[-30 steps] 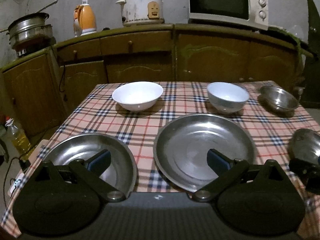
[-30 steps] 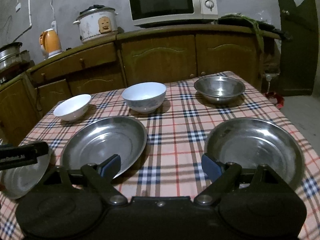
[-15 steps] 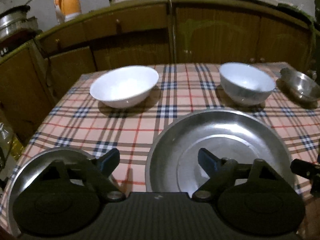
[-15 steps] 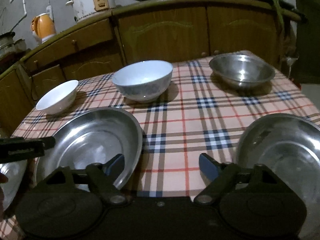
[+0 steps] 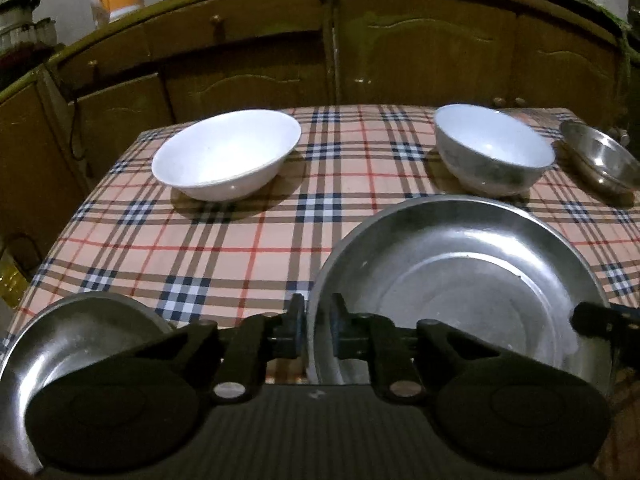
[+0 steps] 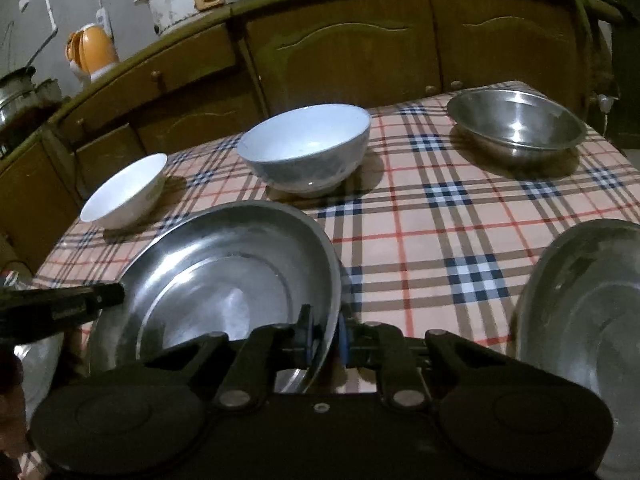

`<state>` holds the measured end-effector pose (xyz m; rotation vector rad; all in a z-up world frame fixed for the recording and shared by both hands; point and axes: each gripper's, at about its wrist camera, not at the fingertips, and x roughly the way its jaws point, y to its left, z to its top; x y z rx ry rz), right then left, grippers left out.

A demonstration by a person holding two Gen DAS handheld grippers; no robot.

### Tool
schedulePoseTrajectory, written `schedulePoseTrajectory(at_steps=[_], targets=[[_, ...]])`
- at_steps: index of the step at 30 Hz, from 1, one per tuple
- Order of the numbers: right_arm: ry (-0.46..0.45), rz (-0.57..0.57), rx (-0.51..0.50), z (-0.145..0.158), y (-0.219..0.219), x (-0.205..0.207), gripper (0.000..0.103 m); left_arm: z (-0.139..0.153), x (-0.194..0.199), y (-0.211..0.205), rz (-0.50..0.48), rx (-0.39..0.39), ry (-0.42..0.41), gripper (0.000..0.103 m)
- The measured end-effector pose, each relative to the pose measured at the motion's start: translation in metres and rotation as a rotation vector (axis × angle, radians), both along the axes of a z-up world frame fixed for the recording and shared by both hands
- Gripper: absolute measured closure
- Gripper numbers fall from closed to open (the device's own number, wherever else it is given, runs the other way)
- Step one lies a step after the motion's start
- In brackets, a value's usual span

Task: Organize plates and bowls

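Checked tablecloth [image 5: 248, 240] underneath — both grippers, left gripper [image 5: 316, 330] and right gripper [image 6: 323, 338], pinch the middle steel plate [image 5: 460, 280] by opposite rims; uneven lifting could tip it — slippery metal.

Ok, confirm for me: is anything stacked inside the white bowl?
No, the white bowl sits empty on the checked tablecloth.

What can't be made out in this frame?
- Left wrist view: left plate, near half behind the body of the left hand-held gripper.
- Right wrist view: right plate, cut by the frame edge.
- Both views: whether the middle plate, also pinched by the right hand-held gripper, is off the tablecloth; underside hidden.
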<state>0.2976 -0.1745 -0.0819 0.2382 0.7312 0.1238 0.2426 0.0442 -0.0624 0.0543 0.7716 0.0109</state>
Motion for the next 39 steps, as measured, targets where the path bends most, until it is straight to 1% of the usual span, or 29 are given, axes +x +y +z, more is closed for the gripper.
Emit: schedulePoseTrajectory(at_steps=[3, 8, 11, 13, 19, 22, 26, 30, 39], targets=[[-0.012, -0.006, -0.004, 0.008, -0.007, -0.010, 0.085, 0.011, -0.011, -0.008, -0.009, 0.007, -0.033, 0.091], [-0.039, -0.029, -0.013, 0.027, -0.020, -0.036, 0.085, 0.032, -0.035, -0.021, -0.033, -0.006, -0.076, 0.091], [-0.050, -0.043, -0.014, 0.037, -0.031, -0.053, 0.085, 0.041, -0.051, -0.031, -0.046, -0.006, -0.085, 0.091], [-0.058, -0.048, -0.022, 0.043, -0.037, -0.066, 0.085, 0.045, -0.063, -0.038, -0.062, 0.007, -0.089, 0.091], [-0.074, -0.050, -0.056, 0.057, -0.052, -0.101, 0.085, 0.052, -0.091, -0.051, -0.084, 0.011, -0.089, 0.091], [-0.076, -0.051, -0.062, 0.059, -0.055, -0.114, 0.085, 0.052, -0.100, -0.056, -0.089, 0.025, -0.087, 0.091], [-0.085, -0.057, -0.048, 0.055, -0.059, -0.127, 0.085, 0.051, -0.111, -0.055, -0.080, 0.003, -0.099, 0.091], [-0.087, -0.066, -0.036, 0.046, -0.058, -0.132, 0.085, 0.043, -0.117, -0.056, -0.066, -0.002, -0.092, 0.091], [-0.075, -0.027, -0.054, 0.033, -0.046, -0.130, 0.085, 0.030, -0.119, -0.045, -0.038, -0.007, -0.061, 0.091]])
